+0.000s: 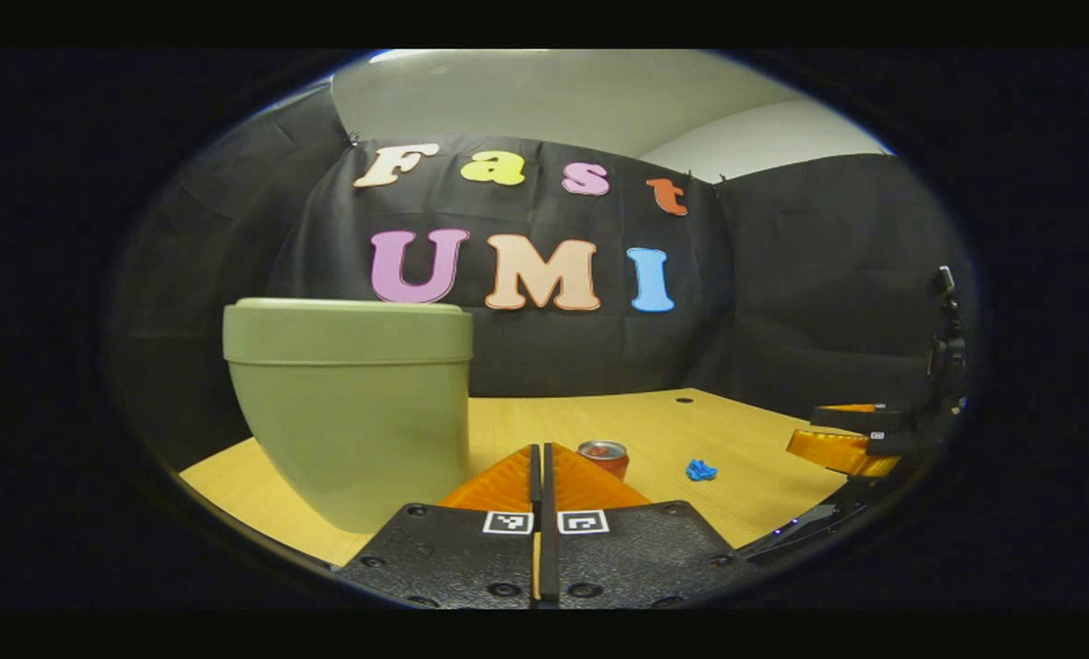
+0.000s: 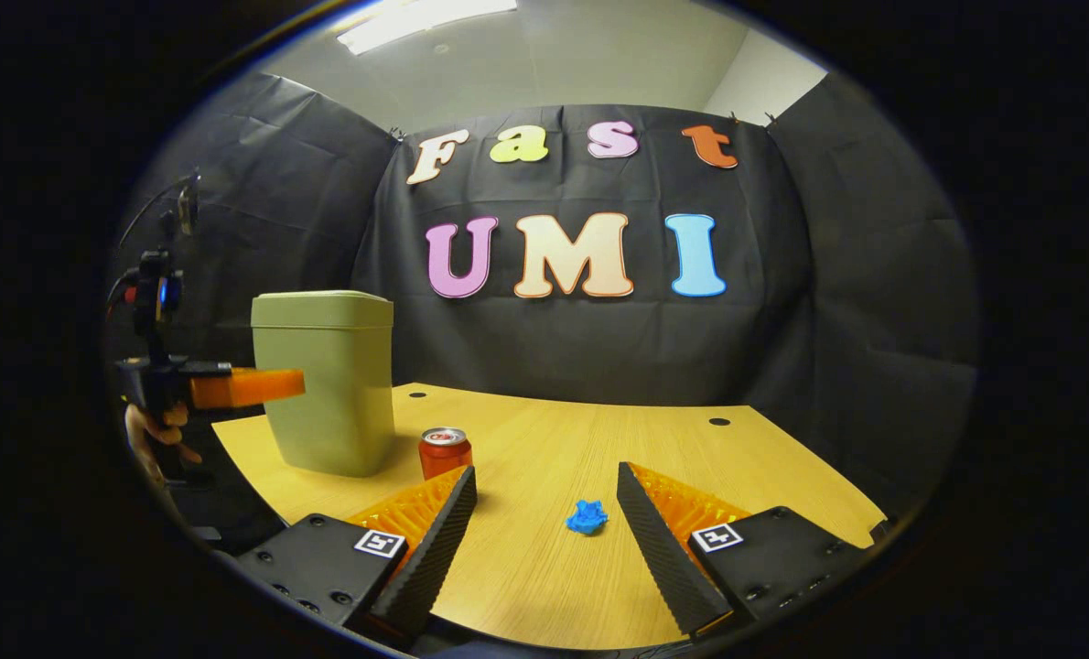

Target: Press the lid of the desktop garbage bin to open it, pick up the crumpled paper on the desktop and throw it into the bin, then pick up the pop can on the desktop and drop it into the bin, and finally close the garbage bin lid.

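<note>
With the bin (image 2: 327, 384) lid down, my left hand-held gripper (image 1: 541, 467) was pinched together beside it, my right (image 2: 544, 499) spread wide toward the paper (image 2: 587, 516); pressing the lid came next.

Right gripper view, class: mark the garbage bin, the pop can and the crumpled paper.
garbage bin (image 2: 329, 394): right gripper view, the middle of its front wall.
pop can (image 2: 445, 456): right gripper view, its side just under the top rim.
crumpled paper (image 2: 587, 517): right gripper view, the middle of the wad.

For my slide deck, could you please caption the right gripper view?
Open right hand-held gripper faces blue crumpled paper; pop can and closed bin stand beyond.
</note>
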### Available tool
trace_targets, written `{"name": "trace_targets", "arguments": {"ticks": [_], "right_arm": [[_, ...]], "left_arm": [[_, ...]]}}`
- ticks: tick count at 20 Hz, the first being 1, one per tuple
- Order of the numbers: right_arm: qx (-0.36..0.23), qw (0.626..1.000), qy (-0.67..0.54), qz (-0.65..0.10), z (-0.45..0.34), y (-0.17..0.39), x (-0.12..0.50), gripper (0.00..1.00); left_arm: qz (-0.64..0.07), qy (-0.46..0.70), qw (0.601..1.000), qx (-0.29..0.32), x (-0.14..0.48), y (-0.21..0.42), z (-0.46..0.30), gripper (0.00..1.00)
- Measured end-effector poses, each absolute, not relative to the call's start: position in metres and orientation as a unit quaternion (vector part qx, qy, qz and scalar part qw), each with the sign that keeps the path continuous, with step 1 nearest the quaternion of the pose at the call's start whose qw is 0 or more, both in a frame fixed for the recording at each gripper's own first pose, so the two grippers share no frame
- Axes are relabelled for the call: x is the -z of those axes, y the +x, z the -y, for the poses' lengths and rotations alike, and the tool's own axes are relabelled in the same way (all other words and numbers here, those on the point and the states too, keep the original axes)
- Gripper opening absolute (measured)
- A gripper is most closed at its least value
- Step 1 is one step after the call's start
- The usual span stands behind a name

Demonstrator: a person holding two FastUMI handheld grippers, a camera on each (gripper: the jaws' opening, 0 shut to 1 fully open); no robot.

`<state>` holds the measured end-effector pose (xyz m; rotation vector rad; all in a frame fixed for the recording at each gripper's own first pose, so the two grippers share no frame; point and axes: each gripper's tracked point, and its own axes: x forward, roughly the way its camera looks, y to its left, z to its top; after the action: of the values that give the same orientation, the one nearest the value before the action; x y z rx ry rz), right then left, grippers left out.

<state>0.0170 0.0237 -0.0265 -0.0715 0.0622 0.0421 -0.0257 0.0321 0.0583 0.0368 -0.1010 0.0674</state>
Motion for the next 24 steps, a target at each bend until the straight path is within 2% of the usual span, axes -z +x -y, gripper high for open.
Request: {"name": "trace_targets", "arguments": {"ticks": [3,7,12,16,24], "right_arm": [[-0.011,0.997,-0.056,-0.042,-0.022,0.022,0.034,0.98],[-0.026,0.998,-0.048,-0.042,-0.031,0.022,0.036,0.98],[-0.023,0.998,-0.041,-0.045,-0.026,0.025,0.037,0.98],[-0.022,0.998,-0.033,-0.041,-0.024,0.023,0.034,0.98],[-0.017,0.999,-0.034,-0.037,-0.018,0.021,0.032,0.98]], "left_arm": [[0.083,0.03,0.995,-0.044,-0.104,-0.035,-0.044,0.0],[0.115,0.048,0.991,-0.055,-0.158,-0.043,-0.06,0.0],[0.14,0.06,0.983,-0.1,-0.203,-0.042,-0.099,0.0],[0.116,0.066,0.982,-0.135,-0.2,-0.025,-0.13,0.0],[0.07,0.042,0.986,-0.147,-0.179,0.002,-0.16,0.0]]}}
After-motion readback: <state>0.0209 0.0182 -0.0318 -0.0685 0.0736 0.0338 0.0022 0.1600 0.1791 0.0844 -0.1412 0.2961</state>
